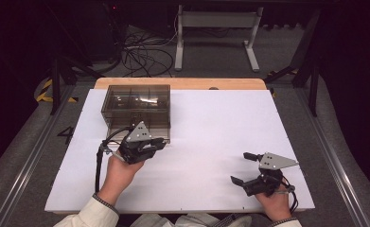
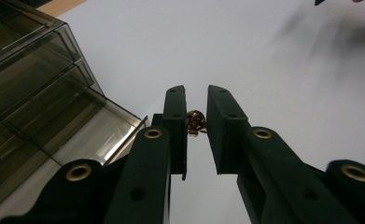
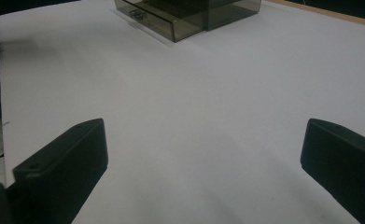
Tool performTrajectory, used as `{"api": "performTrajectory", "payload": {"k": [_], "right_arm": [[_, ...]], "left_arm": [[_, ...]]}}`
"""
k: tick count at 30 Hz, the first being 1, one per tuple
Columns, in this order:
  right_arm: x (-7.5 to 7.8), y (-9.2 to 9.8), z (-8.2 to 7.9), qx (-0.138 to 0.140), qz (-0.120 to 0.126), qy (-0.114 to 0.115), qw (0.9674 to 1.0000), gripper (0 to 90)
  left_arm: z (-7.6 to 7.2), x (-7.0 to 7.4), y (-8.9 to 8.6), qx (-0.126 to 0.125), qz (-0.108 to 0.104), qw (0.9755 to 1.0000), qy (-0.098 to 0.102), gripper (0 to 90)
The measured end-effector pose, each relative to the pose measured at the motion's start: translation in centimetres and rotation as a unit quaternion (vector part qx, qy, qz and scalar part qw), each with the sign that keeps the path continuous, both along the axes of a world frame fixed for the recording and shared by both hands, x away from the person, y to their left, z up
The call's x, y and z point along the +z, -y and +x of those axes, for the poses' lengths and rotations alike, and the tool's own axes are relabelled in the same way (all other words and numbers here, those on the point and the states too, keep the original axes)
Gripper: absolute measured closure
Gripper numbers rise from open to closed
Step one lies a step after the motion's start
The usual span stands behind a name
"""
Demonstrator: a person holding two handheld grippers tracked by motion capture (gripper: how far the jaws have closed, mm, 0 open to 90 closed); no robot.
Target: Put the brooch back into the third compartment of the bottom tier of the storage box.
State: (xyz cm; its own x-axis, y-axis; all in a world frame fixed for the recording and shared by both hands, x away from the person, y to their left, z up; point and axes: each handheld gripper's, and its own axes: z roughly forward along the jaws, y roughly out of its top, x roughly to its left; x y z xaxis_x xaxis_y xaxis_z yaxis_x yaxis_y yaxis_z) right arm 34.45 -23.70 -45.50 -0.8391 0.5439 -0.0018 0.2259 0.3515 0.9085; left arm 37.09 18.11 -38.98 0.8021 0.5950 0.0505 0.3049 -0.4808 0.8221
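At the upper left of the high view the smoky plastic drawer box [image 1: 135, 109] stands on the white table [image 1: 211, 123], its bottom drawer [image 3: 159, 21] pulled out. My left gripper [image 1: 150, 144], just beside it, pinches a small coppery object [image 2: 196, 122], visible in its own view. At lower right, my right gripper [image 1: 240, 168] rests with jaws wide apart, holding nothing.

The place was a lab: a white table [image 1: 220, 123], loose floor cables [image 1: 142, 54] and hazard tape [image 1: 44, 90] far left.
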Motion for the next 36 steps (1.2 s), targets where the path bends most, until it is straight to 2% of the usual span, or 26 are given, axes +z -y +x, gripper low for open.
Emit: {"api": "performTrajectory", "payload": {"k": [14, 22, 27, 36], "right_arm": [[0.0, 0.0, 0.0, 0.000, -0.001, 0.000, 1.0000, 1.5], [0.0, 0.0, 0.0, 0.001, -0.003, 0.000, 1.0000, 1.5], [-0.1, 0.0, 0.1, 0.000, -0.004, -0.001, 1.0000, 1.5], [-0.1, -0.1, 0.1, 0.000, -0.005, -0.002, 1.0000, 1.5]], "left_arm": [[2.7, -0.8, -1.1, 0.043, -0.017, 0.9989, -0.007, 78.8], [3.6, -1.5, -1.3, 0.057, -0.022, 0.9981, -0.009, 78.8], [4.2, -2.0, -1.0, 0.065, -0.024, 0.9976, -0.001, 78.7], [5.4, -3.0, -0.8, 0.077, -0.027, 0.9966, -0.010, 78.6]]}}
